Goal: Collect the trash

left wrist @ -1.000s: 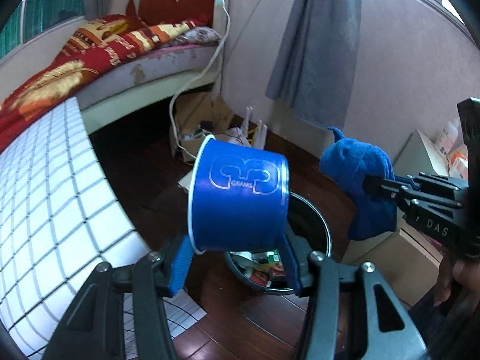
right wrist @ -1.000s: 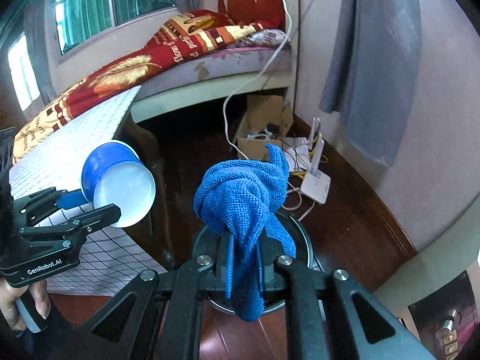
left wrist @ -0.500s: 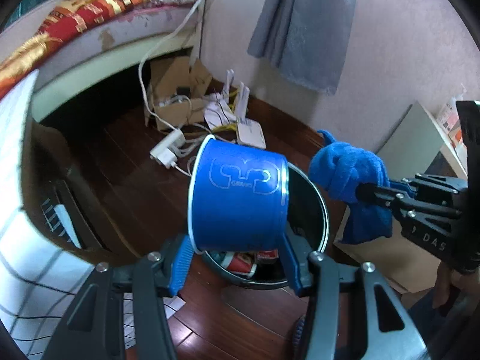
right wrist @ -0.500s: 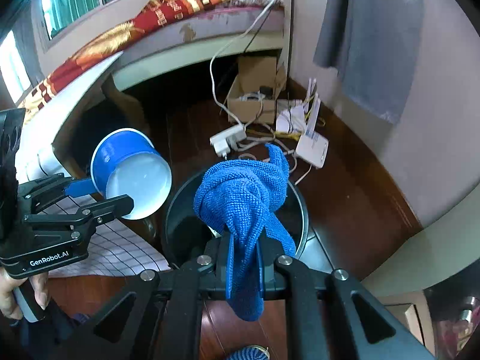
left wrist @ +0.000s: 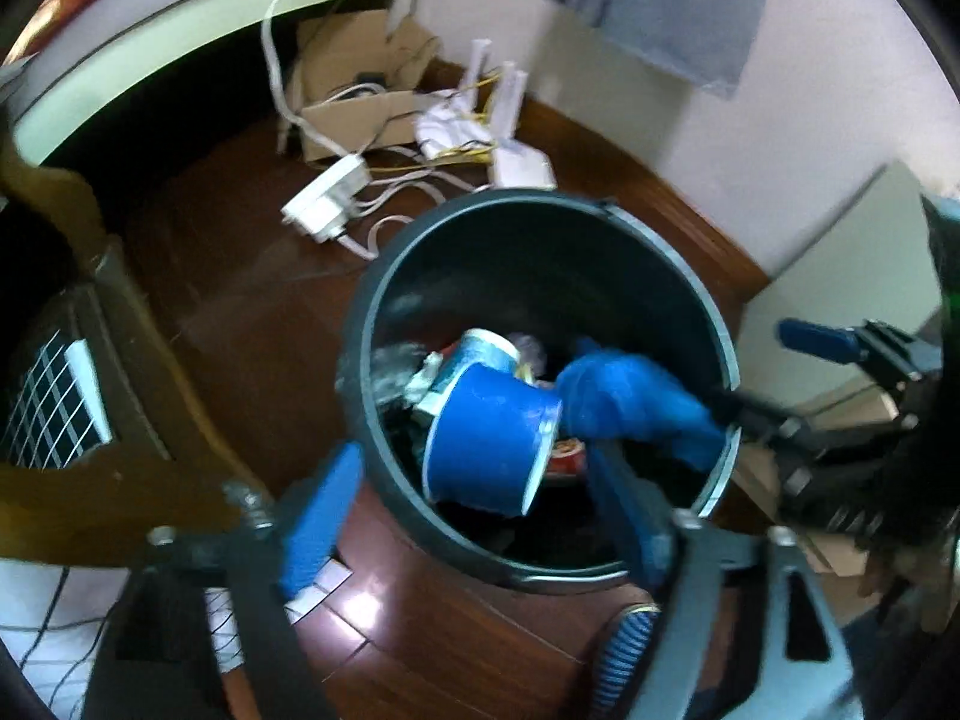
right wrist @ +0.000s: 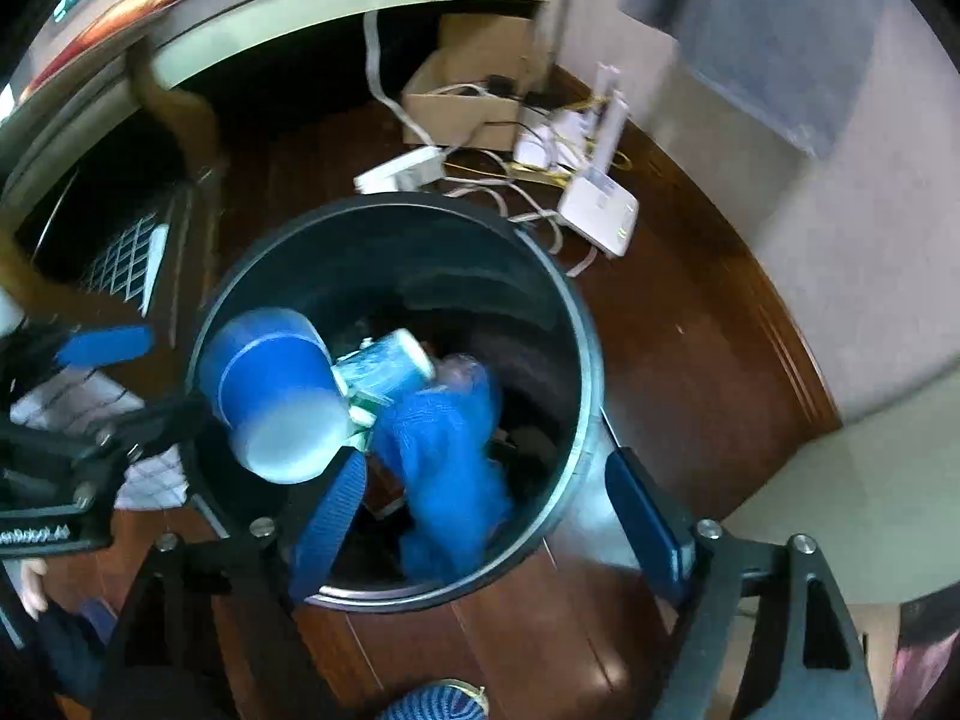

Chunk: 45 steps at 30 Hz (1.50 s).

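Both my jaws stand wide apart over the bin, having just been opening, with nothing pressed between the pads of my left gripper or my right gripper.

Dark red-brown plank floor runs to a pale wall with a wooden skirting; a grey curtain hangs above, and the bed's pale edge curves across the top left. A cardboard box, a white power strip, a router and loose cables lie on the floor beyond the bin.

The round dark trash bin stands upright on the floor, its mouth facing me. Inside it, the blue cup lies tipped on its side among other rubbish, its long axis roughly level, its open white mouth towards my left gripper. Just beside it, the blue cloth drapes down into the bin, its length running from rim to bottom.

A second ago I had the cup clamped in my left jaws and the cloth in my right, both above the bin; now both are free and within it.
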Motion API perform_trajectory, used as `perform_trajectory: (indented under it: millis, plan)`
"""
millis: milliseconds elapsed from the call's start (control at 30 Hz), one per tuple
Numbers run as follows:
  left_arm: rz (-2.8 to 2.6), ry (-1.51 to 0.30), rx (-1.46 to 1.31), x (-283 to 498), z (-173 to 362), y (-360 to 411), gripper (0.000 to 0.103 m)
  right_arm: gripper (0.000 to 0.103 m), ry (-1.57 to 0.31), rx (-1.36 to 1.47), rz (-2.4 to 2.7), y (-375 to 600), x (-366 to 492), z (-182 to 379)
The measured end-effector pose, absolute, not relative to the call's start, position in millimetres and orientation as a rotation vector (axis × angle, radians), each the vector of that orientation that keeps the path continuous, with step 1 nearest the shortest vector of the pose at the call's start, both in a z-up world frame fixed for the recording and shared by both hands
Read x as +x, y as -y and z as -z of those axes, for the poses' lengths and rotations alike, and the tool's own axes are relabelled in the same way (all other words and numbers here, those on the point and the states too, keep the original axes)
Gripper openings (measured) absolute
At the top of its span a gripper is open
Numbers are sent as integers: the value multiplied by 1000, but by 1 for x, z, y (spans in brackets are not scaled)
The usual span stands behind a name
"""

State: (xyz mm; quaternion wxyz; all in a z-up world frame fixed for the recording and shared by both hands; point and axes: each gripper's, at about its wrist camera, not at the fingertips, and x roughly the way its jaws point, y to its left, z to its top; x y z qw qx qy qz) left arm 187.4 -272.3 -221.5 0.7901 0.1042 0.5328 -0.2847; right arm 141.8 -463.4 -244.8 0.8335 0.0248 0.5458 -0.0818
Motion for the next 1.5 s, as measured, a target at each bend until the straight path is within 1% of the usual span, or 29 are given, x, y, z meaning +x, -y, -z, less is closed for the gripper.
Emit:
perform_trajectory:
  millis: [33,67,100,400,733,933,1133,1333,1500]
  plan:
    - [586,-1142,230,187,222,269,97,86,-1164,60,190,468,143,246]
    - [555,-1132,236,186,221,266,100,96,-1162,64,200,471,143,247]
    - [539,-1128,235,186,221,264,102,103,-1160,67,213,473,142,247]
    - [469,-1043,255,180,192,253,103,103,-1100,41,226,460,129,227]
    - [453,-979,248,158,158,243,103,103,-1023,26,201,440,109,178]
    - [415,-911,268,136,122,226,103,103,-982,13,172,418,92,146]
    - [355,-808,248,107,69,188,103,103,-914,9,153,391,66,94]
    - [275,-766,236,73,36,155,103,103,-833,4,130,357,39,40]
    - [247,-721,203,51,14,136,103,103,-795,-4,113,336,22,13]
